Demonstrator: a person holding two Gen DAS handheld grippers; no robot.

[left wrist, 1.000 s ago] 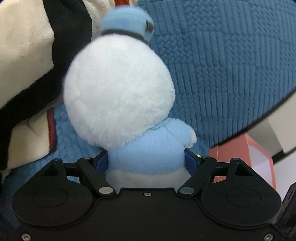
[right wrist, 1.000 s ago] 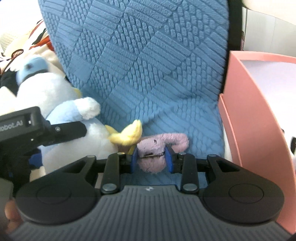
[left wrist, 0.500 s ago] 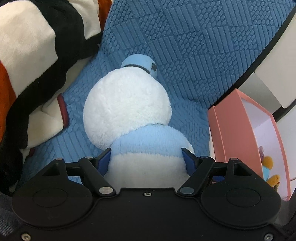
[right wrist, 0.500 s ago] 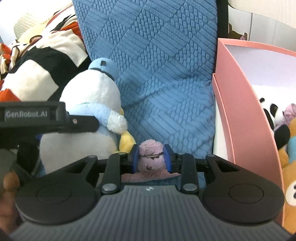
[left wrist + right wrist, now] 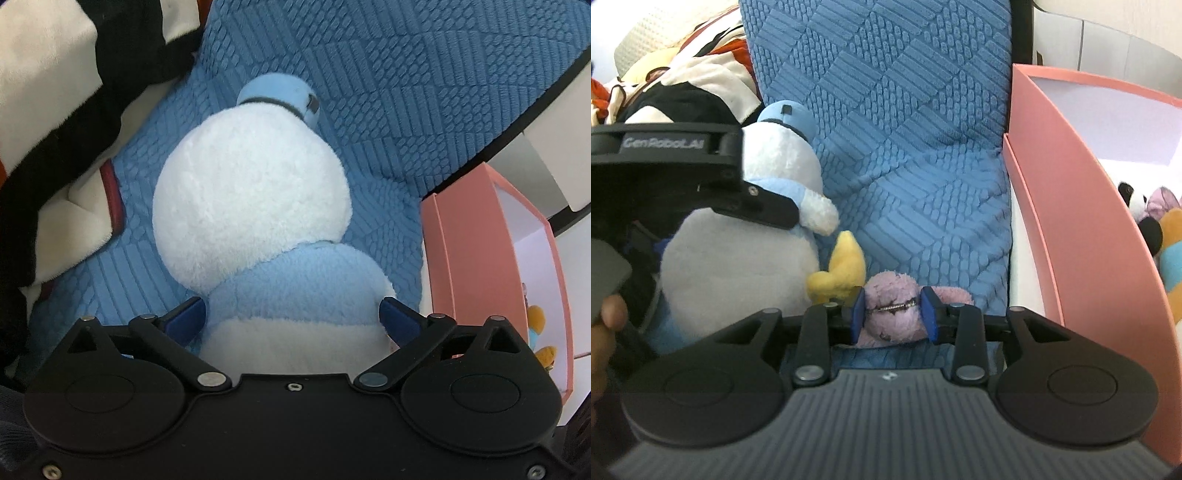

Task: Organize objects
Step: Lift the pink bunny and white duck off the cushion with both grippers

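A duck plush (image 5: 251, 206) with a white head, blue cap and light blue jacket sits on the blue quilted cushion (image 5: 406, 92). My left gripper (image 5: 291, 314) straddles its body from behind. Its jaws are opening and the blue pads (image 5: 184, 319) stand at the plush's sides without squeezing it. In the right wrist view the duck (image 5: 783, 173) is at left with yellow feet. My right gripper (image 5: 894, 314) is shut on a small purple plush (image 5: 890, 295) with a metal chain. Its jaws ease open a little, but the pads still press on the plush.
A pink box (image 5: 1071, 221) stands at the right of the cushion (image 5: 905, 129), holding a panda toy (image 5: 1141, 218) and other plush toys. A large black, white and orange striped plush (image 5: 55, 110) lies at left. A person's thumb (image 5: 609, 317) shows at the left edge.
The left jaws have spread wide off the duck's body, which now rests on the cushion. The right gripper shifted with the purple plush, and the pink box shows more.
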